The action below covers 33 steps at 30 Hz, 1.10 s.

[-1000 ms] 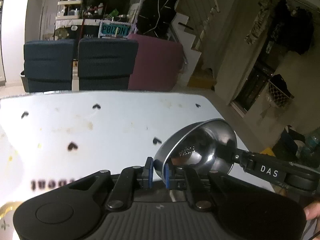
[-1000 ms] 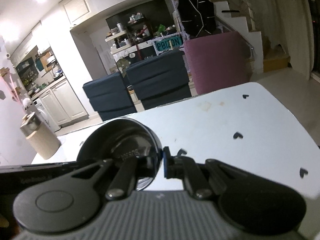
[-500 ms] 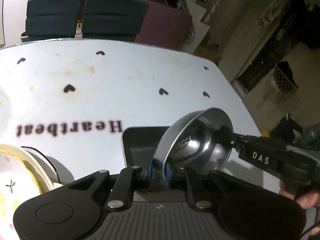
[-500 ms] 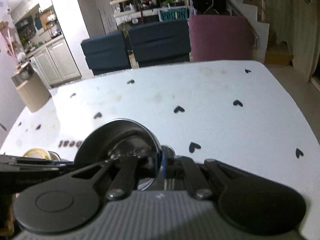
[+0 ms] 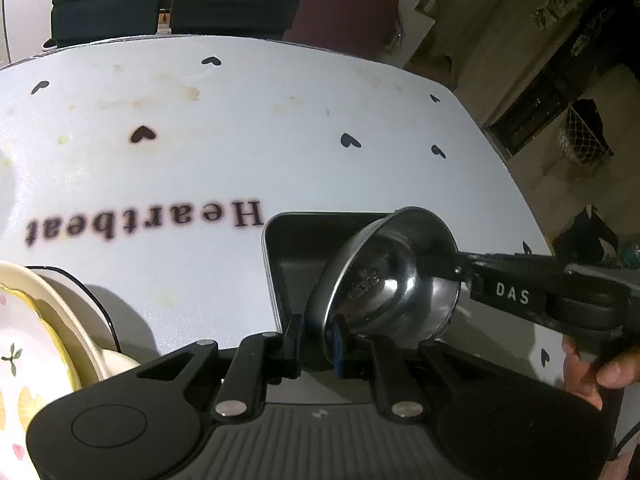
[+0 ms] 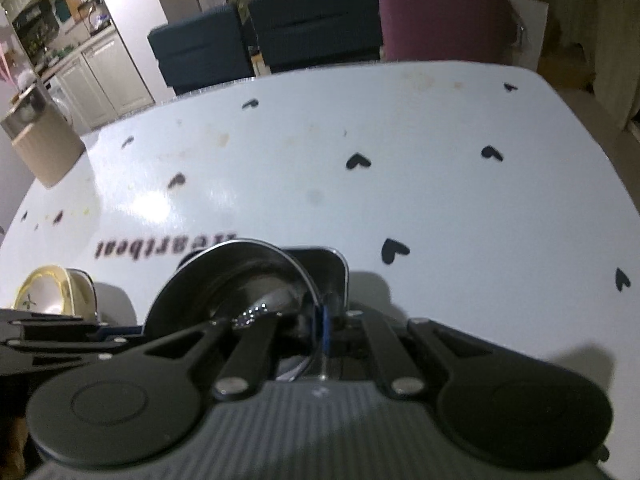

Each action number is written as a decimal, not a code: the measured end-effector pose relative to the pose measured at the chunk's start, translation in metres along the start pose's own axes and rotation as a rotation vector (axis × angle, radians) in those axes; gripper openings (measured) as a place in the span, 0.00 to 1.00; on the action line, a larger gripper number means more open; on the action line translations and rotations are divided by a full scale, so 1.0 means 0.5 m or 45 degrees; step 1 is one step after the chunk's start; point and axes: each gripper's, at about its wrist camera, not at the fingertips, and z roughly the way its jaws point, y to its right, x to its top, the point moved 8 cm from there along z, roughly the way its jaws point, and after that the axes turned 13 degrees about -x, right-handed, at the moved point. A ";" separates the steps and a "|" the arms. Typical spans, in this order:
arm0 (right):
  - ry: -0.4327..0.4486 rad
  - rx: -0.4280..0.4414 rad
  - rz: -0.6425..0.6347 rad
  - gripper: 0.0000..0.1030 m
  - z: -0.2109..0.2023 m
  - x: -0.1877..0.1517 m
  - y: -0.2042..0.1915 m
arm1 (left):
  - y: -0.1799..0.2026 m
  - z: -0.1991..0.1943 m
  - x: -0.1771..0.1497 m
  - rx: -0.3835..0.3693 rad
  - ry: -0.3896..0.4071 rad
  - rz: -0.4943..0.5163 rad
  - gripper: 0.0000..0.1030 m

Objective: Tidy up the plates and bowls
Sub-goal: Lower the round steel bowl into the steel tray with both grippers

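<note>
A shiny steel bowl is held tilted on its side above a dark rectangular tray. My left gripper is shut on the bowl's near rim. My right gripper is shut on the opposite rim; its arm shows in the left wrist view. The bowl and tray also show in the right wrist view. Cream plates with yellow rims stand on edge at the left.
The white table carries black hearts and the word "Heartbeat". The plates also show in the right wrist view. Dark blue chairs and a maroon one stand beyond the far edge.
Both grippers have come down and tipped forward with the bowl between them. The tray and the plates have come into view below.
</note>
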 end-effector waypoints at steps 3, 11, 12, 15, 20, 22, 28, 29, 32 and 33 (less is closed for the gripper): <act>-0.013 -0.015 -0.017 0.04 0.019 0.004 -0.009 | -0.002 0.004 0.000 0.003 -0.008 0.005 0.15; -0.022 -0.037 -0.032 0.05 0.039 0.015 -0.025 | 0.002 0.015 -0.003 0.000 -0.034 0.030 0.15; -0.022 -0.040 -0.033 0.05 0.039 0.016 -0.025 | 0.002 0.016 -0.003 0.002 -0.036 0.035 0.15; -0.027 -0.051 -0.046 0.05 0.038 0.017 -0.020 | 0.003 0.017 -0.004 -0.001 -0.040 0.045 0.15; -0.063 -0.084 -0.072 0.05 0.053 0.016 -0.020 | 0.004 0.015 -0.005 -0.014 -0.042 0.058 0.15; -0.069 -0.097 -0.083 0.05 0.057 0.014 -0.015 | 0.003 0.013 -0.006 -0.021 -0.042 0.059 0.15; -0.059 -0.107 -0.092 0.05 0.061 0.021 -0.021 | 0.005 0.005 -0.007 -0.035 -0.042 0.066 0.15; -0.054 -0.107 -0.095 0.06 0.061 0.023 -0.023 | 0.005 0.004 -0.007 -0.037 -0.043 0.069 0.15; -0.059 -0.105 -0.097 0.06 0.063 0.026 -0.026 | 0.005 -0.001 -0.004 -0.042 -0.042 0.069 0.15; -0.065 -0.100 -0.094 0.06 0.064 0.027 -0.027 | 0.005 -0.003 -0.003 -0.045 -0.041 0.067 0.15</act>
